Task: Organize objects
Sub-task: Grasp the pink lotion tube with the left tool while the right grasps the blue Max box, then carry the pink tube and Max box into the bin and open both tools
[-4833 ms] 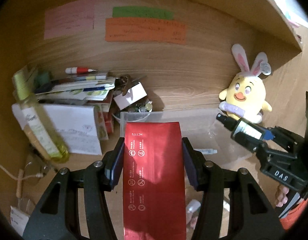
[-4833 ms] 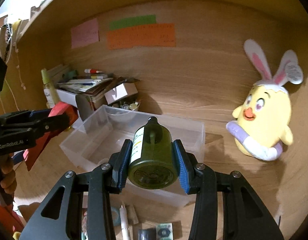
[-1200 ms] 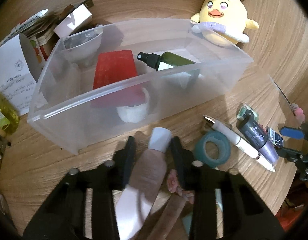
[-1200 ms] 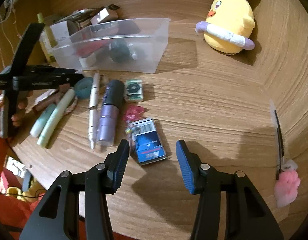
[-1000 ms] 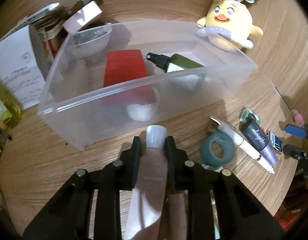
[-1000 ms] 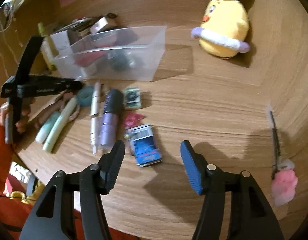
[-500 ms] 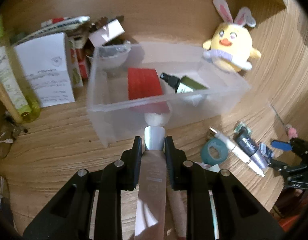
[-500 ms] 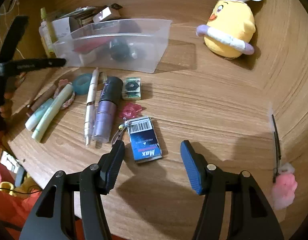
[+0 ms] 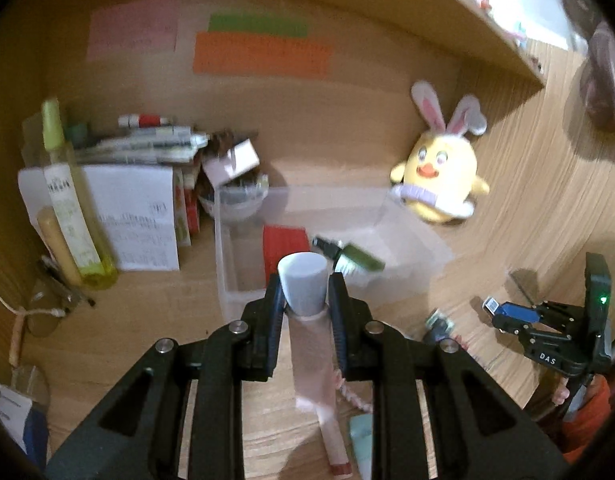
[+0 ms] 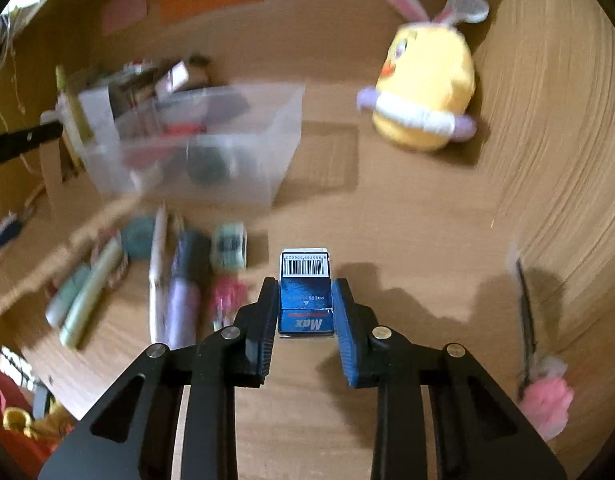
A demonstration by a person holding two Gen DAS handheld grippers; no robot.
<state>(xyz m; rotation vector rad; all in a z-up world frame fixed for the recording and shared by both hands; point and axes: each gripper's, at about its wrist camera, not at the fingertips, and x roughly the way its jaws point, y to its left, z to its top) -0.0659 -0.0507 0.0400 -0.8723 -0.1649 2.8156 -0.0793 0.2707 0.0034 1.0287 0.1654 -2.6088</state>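
The left tongs [image 9: 305,300] are clamped on a white-capped pink tube [image 9: 309,356], lifted and aimed at the clear plastic bin [image 9: 227,264] just beyond. The right tongs [image 10: 305,308] grip a blue "Max" staple box [image 10: 305,296] above the surface [image 10: 407,240], the bin far left of it. Both appear mid-carry; next, each item needs lowering into the bin beside the red packet [image 9: 285,244] and green spray bottle [image 9: 357,260].

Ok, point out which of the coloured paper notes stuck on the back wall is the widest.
The orange note. It stretches well past the green strip directly above it and is longer than the pink note to its left.
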